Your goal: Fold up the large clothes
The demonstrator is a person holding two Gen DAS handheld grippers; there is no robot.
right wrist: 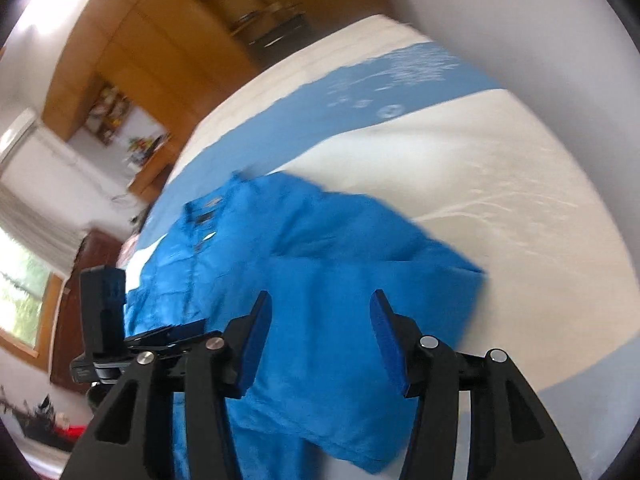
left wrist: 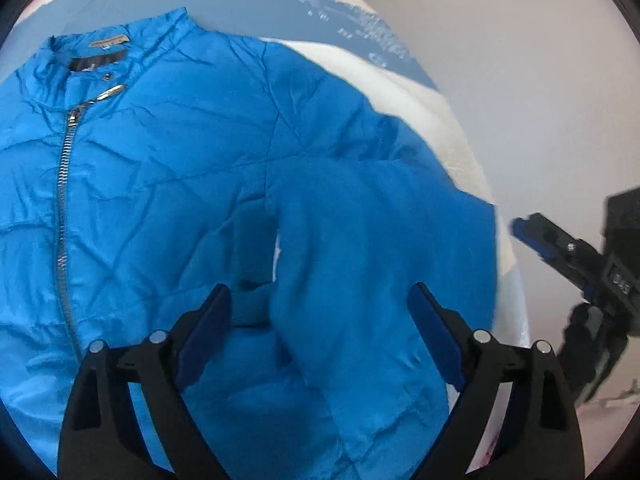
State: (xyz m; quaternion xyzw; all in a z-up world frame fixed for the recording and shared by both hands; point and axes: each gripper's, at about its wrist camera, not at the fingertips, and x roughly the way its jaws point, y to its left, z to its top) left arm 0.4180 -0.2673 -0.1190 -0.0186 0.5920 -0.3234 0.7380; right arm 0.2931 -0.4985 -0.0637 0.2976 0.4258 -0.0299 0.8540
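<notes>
Both grippers hang over the blue jacket (left wrist: pixel 168 184), which I see spread zipped-up on the white-and-blue bed (right wrist: pixel 500 184), one sleeve (left wrist: pixel 360 264) folded across its front. Left gripper (left wrist: pixel 320 312) gapes wide, gripping nothing; right gripper (right wrist: pixel 320 320) stands parted, empty too.

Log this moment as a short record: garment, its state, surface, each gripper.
garment: blue jacket, zipped, collar at the far end
sleeve: one sleeve lies folded over the front
surface: white and blue bed cover
left gripper: open above the folded sleeve, nothing gripped
right gripper: open above the jacket, nothing between its fingers
</notes>
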